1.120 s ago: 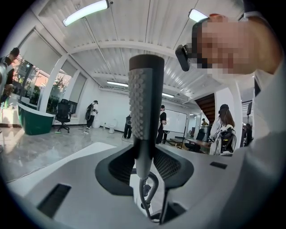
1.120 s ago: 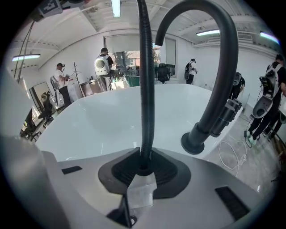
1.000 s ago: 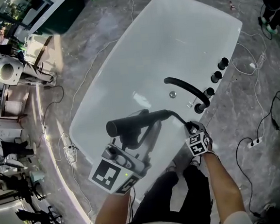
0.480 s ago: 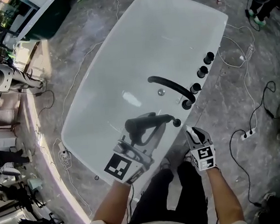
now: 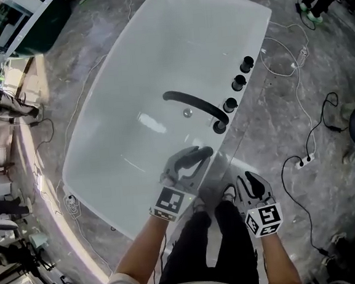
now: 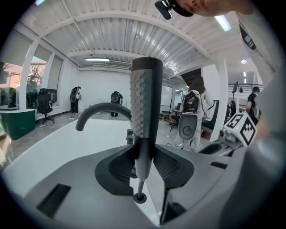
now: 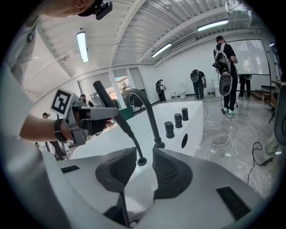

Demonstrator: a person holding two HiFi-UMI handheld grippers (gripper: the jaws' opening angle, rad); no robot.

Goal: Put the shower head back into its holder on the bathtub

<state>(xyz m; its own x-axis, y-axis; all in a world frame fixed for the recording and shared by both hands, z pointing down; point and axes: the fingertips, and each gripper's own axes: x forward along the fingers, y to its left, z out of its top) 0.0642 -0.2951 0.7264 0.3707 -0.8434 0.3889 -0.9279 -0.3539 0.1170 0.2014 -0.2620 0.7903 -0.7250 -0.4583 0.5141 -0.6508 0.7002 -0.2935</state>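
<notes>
The black shower head [image 5: 198, 153] stands upright between the pads of my left gripper [image 5: 183, 169], which is shut on its handle [image 6: 145, 98] low over the near rim of the white bathtub [image 5: 129, 80]. Its thin hose runs down into the round black holder ring [image 6: 140, 197] on the rim. In the right gripper view the same ring [image 7: 141, 161] shows beyond the open jaws of my right gripper [image 7: 144, 172], and the hose curves up to the held shower head [image 7: 103, 96]. In the head view my right gripper [image 5: 249, 184] hangs off the rim, above the person's legs, holding nothing.
A black arched faucet [image 5: 189, 103] and three black knobs [image 5: 239, 82] line the tub's right rim beyond the holder. Cables and a power strip [image 5: 302, 160] lie on the marble floor to the right. People with gear stand far off [image 7: 223, 67].
My left gripper has come down with the shower head towards the tub's near rim. My right gripper has drawn back from the hose, off the rim and towards the person.
</notes>
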